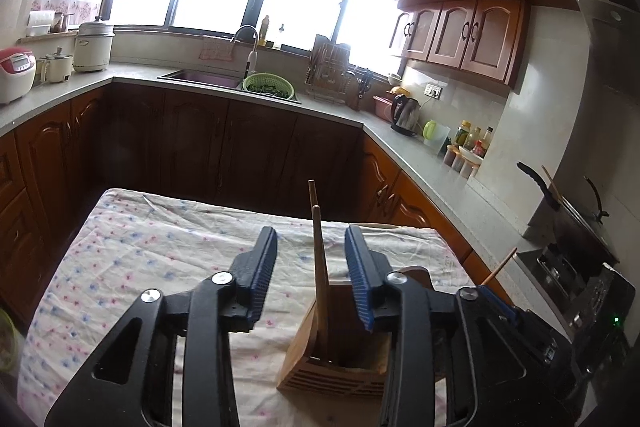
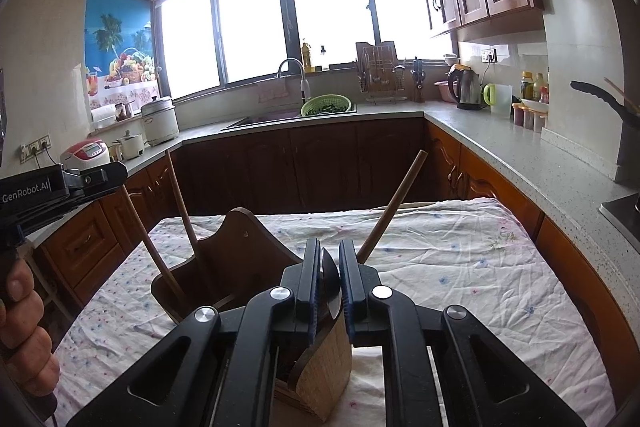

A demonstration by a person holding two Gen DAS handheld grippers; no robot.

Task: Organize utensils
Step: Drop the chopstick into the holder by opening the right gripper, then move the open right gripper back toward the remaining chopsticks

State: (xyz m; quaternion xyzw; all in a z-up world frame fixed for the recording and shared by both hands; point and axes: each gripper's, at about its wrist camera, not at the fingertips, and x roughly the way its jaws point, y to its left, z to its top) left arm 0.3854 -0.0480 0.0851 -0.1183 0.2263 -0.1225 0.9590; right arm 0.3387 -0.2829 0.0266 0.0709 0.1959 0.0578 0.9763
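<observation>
A wooden utensil holder [image 1: 340, 359] stands on the floral cloth [image 1: 140, 247]. Two wooden chopsticks [image 1: 319, 259] stand upright in it, between the fingers of my open left gripper [image 1: 311, 267], untouched by the pads. In the right wrist view my right gripper [image 2: 330, 279] is shut on the dark curved top edge of the holder [image 2: 320, 359]. Chopsticks [image 2: 182, 203] lean left in the holder's compartment. A wooden stick [image 2: 394, 203] angles up to the right behind the fingers. The left gripper's body [image 2: 60, 187] and the person's hand show at the left edge.
The cloth-covered table [image 2: 460, 267] sits between kitchen counters. A stove with a pan [image 1: 576, 227] lies to the right. A sink with a green colander [image 1: 269, 85], a kettle [image 1: 406, 113] and rice cookers [image 1: 16, 73] stand on the far counters.
</observation>
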